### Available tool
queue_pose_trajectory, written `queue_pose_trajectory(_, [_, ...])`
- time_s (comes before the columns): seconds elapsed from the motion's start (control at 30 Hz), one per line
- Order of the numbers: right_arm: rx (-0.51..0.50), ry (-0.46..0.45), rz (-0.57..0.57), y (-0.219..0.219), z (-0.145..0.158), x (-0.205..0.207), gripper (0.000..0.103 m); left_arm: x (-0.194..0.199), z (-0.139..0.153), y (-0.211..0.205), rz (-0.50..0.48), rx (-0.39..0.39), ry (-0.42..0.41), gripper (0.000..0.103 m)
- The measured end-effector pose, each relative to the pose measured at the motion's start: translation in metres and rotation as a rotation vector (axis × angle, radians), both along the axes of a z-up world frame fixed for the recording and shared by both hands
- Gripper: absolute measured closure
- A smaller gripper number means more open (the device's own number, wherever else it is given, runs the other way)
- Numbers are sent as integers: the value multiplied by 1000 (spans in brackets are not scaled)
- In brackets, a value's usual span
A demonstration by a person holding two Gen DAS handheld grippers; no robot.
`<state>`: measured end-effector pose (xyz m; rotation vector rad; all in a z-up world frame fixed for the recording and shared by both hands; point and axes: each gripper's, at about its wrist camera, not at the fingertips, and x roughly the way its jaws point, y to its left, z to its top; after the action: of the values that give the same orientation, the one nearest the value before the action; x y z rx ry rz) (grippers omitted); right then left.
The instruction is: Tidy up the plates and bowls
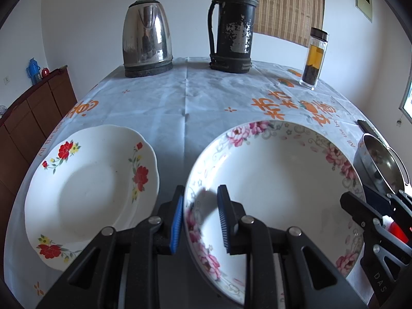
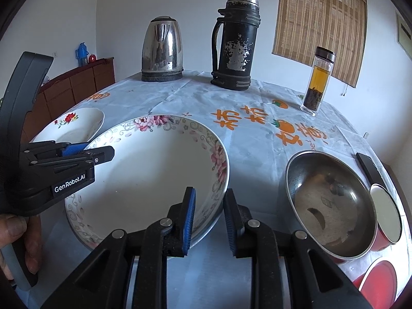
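Observation:
A large plate with pink flowers (image 1: 278,188) lies on the table; it also shows in the right wrist view (image 2: 154,175). My left gripper (image 1: 200,216) is open, its jaws astride the plate's left rim. My right gripper (image 2: 209,216) is open, its jaws astride the plate's right rim. A smaller plate with red flowers (image 1: 87,193) lies to the left, also in the right wrist view (image 2: 74,126). A steel bowl (image 2: 332,206) sits to the right, also in the left wrist view (image 1: 378,164).
A steel kettle (image 1: 146,38), a black thermos (image 1: 233,25) and a glass tea bottle (image 1: 314,56) stand at the back of the table. A red cup (image 2: 386,216) and a red lid (image 2: 376,280) lie right of the steel bowl. A wooden cabinet (image 1: 31,113) stands left.

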<state>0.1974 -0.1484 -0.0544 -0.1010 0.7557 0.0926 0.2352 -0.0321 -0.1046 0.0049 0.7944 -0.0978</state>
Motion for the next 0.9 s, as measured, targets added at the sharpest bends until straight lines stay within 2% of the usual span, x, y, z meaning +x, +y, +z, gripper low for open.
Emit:
queue_pose_trajectory(0.33, [-62, 5, -1, 10, -2, 1, 73, -1, 0, 0, 0, 2, 2, 80])
queue_pose_trajectory(0.63, [-80, 6, -5, 12, -2, -1, 72, -2, 0, -1, -1, 0, 2, 80])
queue_pose_trajectory(0.73, [-105, 12, 6, 16, -3, 0, 62, -2, 0, 0, -1, -2, 4, 80])
queue_pose_trajectory(0.9, [-90, 21, 13, 14, -4, 1, 60, -3, -1, 0, -2, -4, 5, 80])
